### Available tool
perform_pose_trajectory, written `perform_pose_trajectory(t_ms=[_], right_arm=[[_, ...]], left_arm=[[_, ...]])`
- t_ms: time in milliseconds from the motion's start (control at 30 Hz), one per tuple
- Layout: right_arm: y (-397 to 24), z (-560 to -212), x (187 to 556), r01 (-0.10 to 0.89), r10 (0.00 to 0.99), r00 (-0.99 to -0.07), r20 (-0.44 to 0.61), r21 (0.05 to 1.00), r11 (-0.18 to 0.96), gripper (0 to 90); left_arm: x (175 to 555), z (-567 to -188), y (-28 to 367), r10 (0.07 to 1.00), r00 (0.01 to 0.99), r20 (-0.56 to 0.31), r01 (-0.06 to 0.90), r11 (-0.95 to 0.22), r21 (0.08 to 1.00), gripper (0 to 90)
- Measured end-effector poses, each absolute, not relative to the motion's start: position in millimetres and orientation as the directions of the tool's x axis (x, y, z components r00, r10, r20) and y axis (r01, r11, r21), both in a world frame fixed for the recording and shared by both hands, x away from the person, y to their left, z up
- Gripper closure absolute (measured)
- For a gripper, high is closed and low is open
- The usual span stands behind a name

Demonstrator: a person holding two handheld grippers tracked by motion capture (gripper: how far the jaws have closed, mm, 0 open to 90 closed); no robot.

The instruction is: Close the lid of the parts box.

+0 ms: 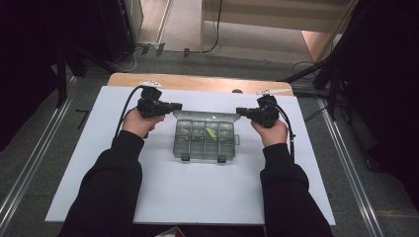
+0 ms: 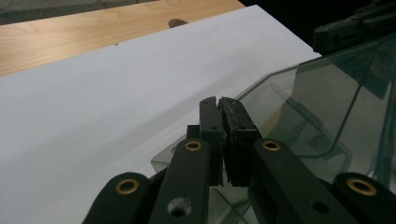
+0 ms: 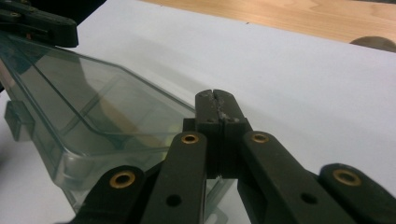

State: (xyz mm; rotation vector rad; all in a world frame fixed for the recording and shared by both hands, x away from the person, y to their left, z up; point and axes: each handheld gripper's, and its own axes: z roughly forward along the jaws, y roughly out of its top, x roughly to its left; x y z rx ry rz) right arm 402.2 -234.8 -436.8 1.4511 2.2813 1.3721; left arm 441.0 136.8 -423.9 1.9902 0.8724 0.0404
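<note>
A clear plastic compartment box [image 1: 205,145] sits mid-board with two latches on its near edge and a small yellow piece [image 1: 211,132] inside. Its lid [image 1: 205,116] stands raised and tilted at the far side. My left gripper [image 1: 174,105] is at the lid's left corner and my right gripper [image 1: 240,111] at its right corner. In the left gripper view the jaws [image 2: 219,105] are pressed together where the lid's [image 2: 317,107] side edge runs in. The right gripper's jaws [image 3: 215,98] are likewise pressed together at the lid's [image 3: 107,107] corner.
The box rests on a white board [image 1: 197,197] laid over a wooden table [image 1: 197,81]. Floor cables and metal rails run beside and behind the table. Bare white board lies in front of the box, between the forearms.
</note>
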Motion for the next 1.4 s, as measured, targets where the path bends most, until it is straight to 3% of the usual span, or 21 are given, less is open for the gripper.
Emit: perform_pose_trajectory(t_ms=[1400], right_arm=[[-216.1, -429.7, 365.4, 0.674, 0.681, -0.633, 0.368, 0.695, 0.25, 90.0]], left_arm=[[398.0, -421.9, 139.9, 0.536, 0.786, -0.308, 0.541, -0.357, 0.762, 83.7]])
